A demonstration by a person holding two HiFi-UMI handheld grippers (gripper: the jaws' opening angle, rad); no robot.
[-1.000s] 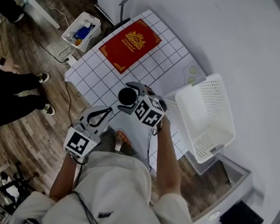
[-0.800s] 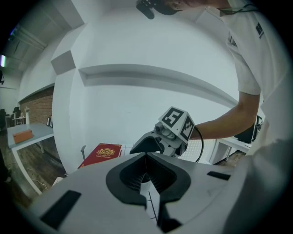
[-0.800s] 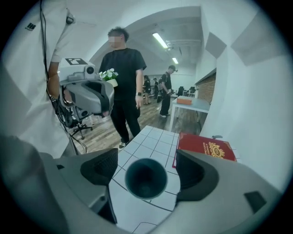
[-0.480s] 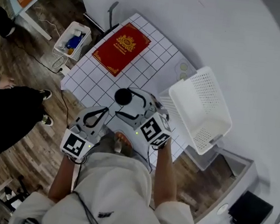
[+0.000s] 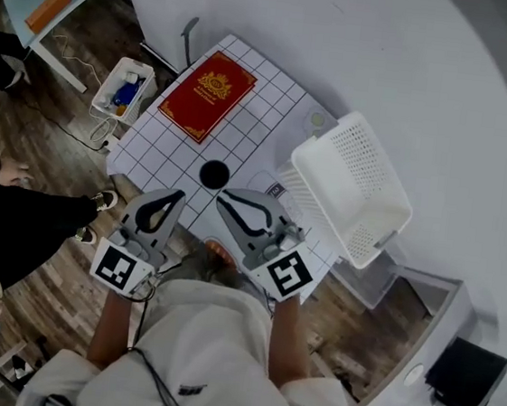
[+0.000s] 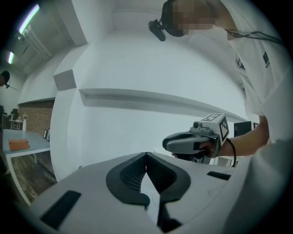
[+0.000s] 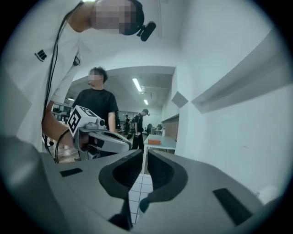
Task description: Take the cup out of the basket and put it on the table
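Since the earlier frame, the right gripper (image 5: 225, 198) had lifted away from the cup (image 5: 214, 174), its jaws just closing to a narrow, empty gap. The cup stood on the table (image 5: 266, 108), apart from the basket (image 5: 356, 193), so the placing looked complete. The left gripper (image 5: 173, 197) had its jaws together, idle.

The right gripper (image 5: 225, 198) covers the counter's (image 5: 264, 124) near edge. Contents of the floor bin (image 5: 119, 91) are too small to identify.
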